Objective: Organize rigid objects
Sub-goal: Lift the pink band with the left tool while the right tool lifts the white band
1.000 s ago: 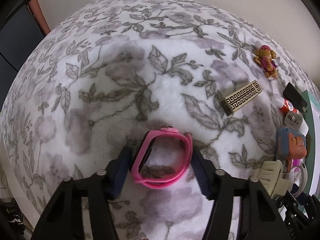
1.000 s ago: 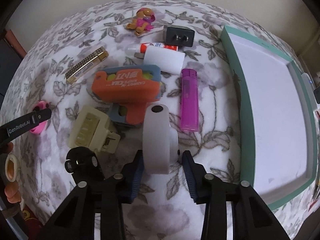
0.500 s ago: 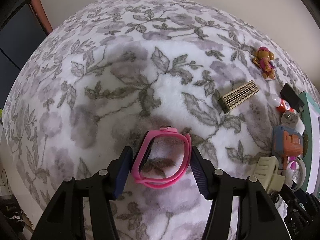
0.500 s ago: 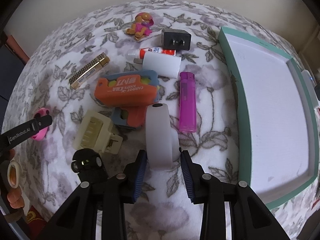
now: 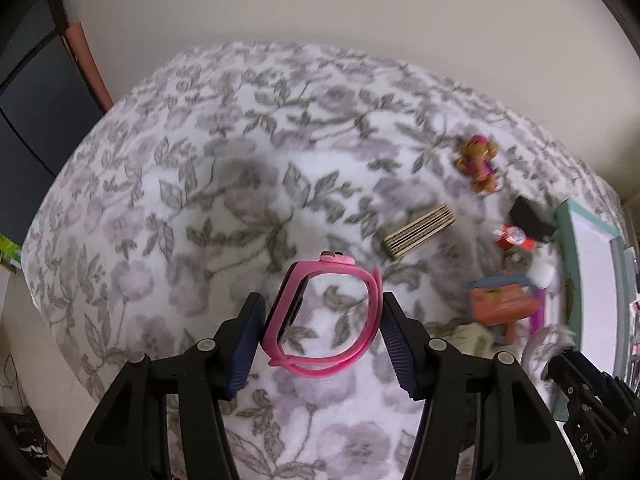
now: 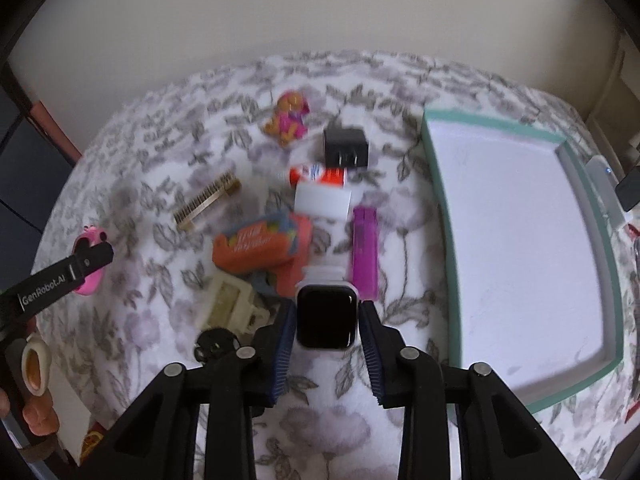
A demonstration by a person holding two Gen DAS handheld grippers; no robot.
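My left gripper (image 5: 322,322) is shut on a pink watch band (image 5: 326,320) and holds it above the floral blanket (image 5: 200,200). My right gripper (image 6: 326,326) is shut on a white smartwatch (image 6: 325,316) with a black screen, lifted above the pile. The pink band and the left gripper also show at the left of the right wrist view (image 6: 90,260). A teal-rimmed white tray (image 6: 520,248) lies to the right; it also shows at the right edge of the left wrist view (image 5: 592,280).
On the blanket lie a purple lighter (image 6: 365,252), an orange and blue toy (image 6: 260,248), a cream hair claw (image 6: 228,304), a gold patterned bar (image 6: 206,200), a black plug (image 6: 345,148), a glue stick (image 6: 320,174), a white roll (image 6: 323,200) and a dog figurine (image 6: 288,118).
Both grippers have risen with their loads. The white smartwatch has turned so its black screen faces the camera. The pink band is lifted off the blanket.
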